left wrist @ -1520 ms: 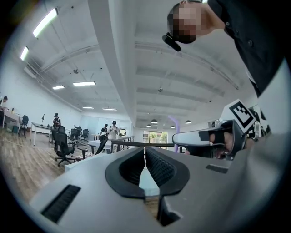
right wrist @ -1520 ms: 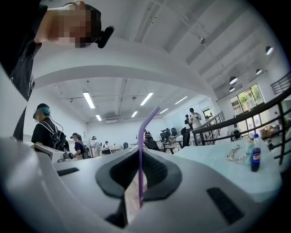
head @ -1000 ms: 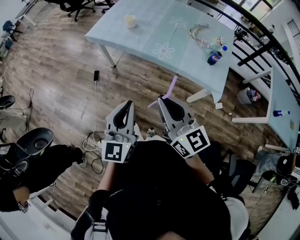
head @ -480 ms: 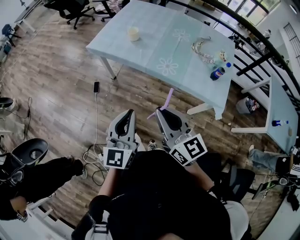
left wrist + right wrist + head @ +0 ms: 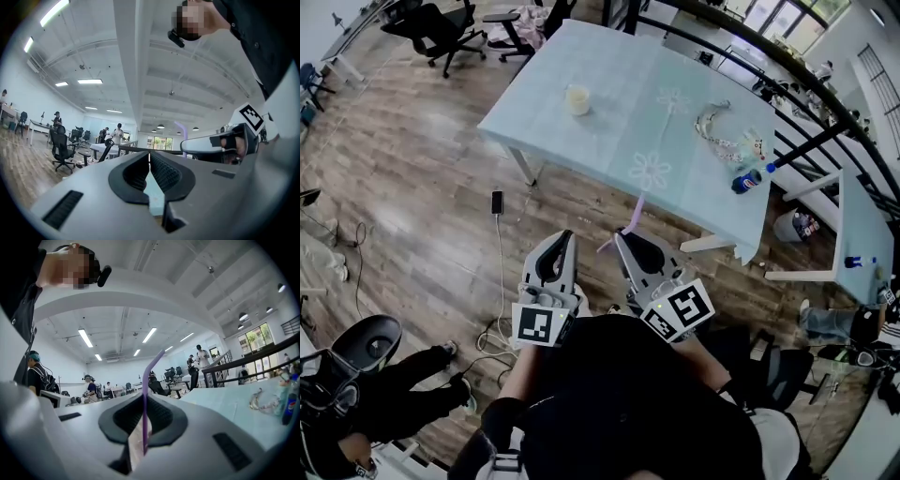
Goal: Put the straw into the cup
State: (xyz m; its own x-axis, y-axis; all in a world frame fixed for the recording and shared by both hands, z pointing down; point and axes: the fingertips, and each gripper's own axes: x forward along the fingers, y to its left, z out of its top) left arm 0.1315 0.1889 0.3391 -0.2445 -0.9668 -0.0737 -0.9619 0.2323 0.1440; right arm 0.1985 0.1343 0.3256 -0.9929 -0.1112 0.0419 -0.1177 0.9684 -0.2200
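Open office with a wooden floor (image 5: 422, 187). The pale blue table (image 5: 609, 103) bears a cup (image 5: 577, 99). Well short of it, the right gripper (image 5: 622, 237) grasps a purple straw (image 5: 145, 394), long axis upright, top tilting tableward. The left gripper (image 5: 150, 155) is clenched, empty.

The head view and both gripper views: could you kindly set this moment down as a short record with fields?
Right gripper: fingers shut on the thin purple plastic straw, which sticks up past them
Left gripper: fingers together, nothing between them
Cup: small pale yellow cup, upright on the table, apart from the straw
Table: pale blue cloth-covered table, ahead of both grippers
Also on table: dark soda bottle with blue cap, near the right edge
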